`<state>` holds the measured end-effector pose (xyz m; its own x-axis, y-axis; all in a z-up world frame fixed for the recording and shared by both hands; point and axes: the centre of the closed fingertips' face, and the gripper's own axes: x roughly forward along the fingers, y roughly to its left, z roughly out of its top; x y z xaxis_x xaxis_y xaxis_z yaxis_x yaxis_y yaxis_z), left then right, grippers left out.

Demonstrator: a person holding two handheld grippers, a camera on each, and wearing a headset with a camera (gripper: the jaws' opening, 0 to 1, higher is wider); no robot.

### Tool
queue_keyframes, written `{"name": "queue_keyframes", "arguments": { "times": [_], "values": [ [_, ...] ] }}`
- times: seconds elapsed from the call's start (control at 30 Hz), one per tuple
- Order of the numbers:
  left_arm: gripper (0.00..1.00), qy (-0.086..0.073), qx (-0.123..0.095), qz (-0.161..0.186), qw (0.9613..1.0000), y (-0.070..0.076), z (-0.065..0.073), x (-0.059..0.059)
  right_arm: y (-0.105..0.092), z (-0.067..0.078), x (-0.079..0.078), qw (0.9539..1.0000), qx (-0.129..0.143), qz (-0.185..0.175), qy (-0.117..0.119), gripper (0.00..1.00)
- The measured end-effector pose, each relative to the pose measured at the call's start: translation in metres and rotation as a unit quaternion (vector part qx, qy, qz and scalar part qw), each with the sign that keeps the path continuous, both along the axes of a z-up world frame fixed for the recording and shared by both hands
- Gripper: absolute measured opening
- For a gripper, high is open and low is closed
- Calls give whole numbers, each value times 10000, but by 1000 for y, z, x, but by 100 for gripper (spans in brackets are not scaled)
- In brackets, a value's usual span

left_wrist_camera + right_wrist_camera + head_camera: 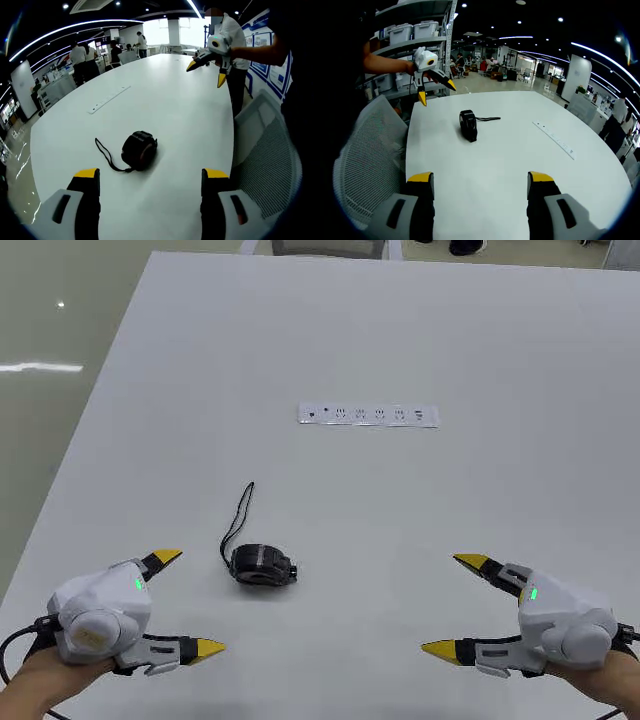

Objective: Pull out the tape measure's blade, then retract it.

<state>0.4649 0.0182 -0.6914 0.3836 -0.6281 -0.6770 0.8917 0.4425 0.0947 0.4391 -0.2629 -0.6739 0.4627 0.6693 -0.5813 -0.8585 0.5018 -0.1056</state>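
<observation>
tape measure [262, 565] between left hand-held gripper [190, 602] and right hand-held gripper [451, 604], nearer left; both spread.

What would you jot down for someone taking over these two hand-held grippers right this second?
Left hand-held gripper: open, holding nothing, above the table.
Right hand-held gripper: open, holding nothing, farther from the work.
Tape measure: lies on the table, nearer the left hand-held gripper, untouched. Its strap trails away toward the power strip.
Done: nothing; no blade shows outside the case.
Left: grip the case, pull the blade out, then let it retract.
</observation>
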Motion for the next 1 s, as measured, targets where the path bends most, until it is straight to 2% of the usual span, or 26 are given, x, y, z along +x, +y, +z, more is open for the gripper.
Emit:
{"name": "queue_keyframes", "arguments": {
  "times": [0.23,0.47,1.0],
  "values": [
    [75,83,146,-252,9995,-2,-7,5,9,-3,10,9997,-39,235,-21,75],
    [72,94,282,-447,9986,-4,-14,14,22,-7,18,9989,-32,457,-45,70],
    [63,118,595,-1070,9924,-15,-29,34,52,-21,41,9963,-60,858,-36,63]
  ]
}}
